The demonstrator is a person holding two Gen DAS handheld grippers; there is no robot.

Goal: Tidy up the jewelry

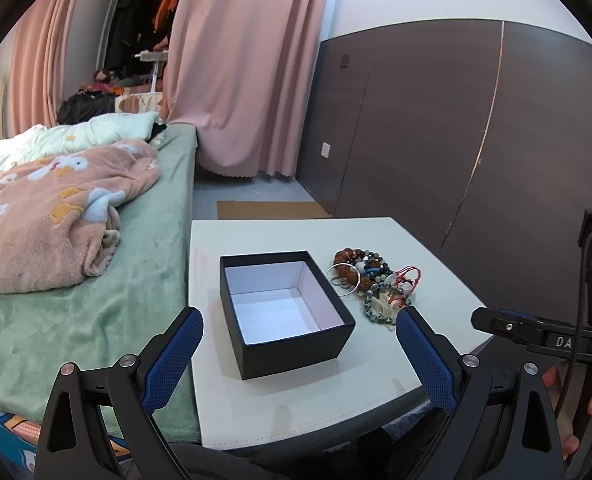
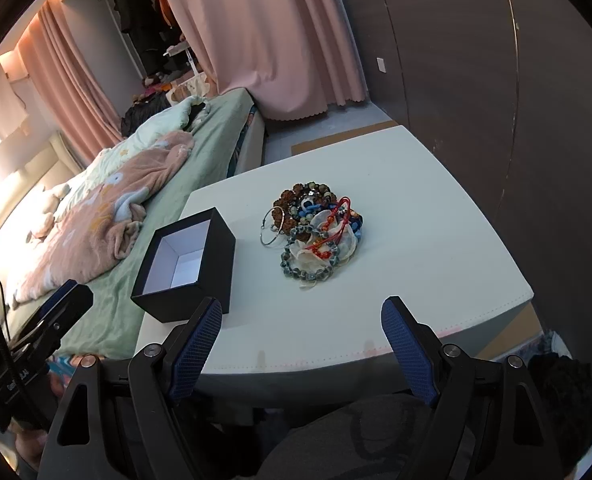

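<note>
An open black box (image 1: 284, 312) with a white, empty inside stands on the white table (image 1: 436, 280); it also shows in the right wrist view (image 2: 184, 264). A pile of jewelry (image 1: 372, 280) lies to its right: bead bracelets, a silver bangle (image 1: 344, 276), red cord. The pile shows in the right wrist view (image 2: 316, 232). My left gripper (image 1: 300, 360) is open and empty, near the table's front edge before the box. My right gripper (image 2: 302, 340) is open and empty, short of the pile.
A bed (image 1: 96, 300) with a green sheet and a pink blanket (image 1: 56, 208) adjoins the table's left side. Pink curtains (image 1: 248, 60) and a dark panelled wall (image 1: 456, 120) stand behind. The right gripper's body (image 1: 536, 336) shows at the left view's right edge.
</note>
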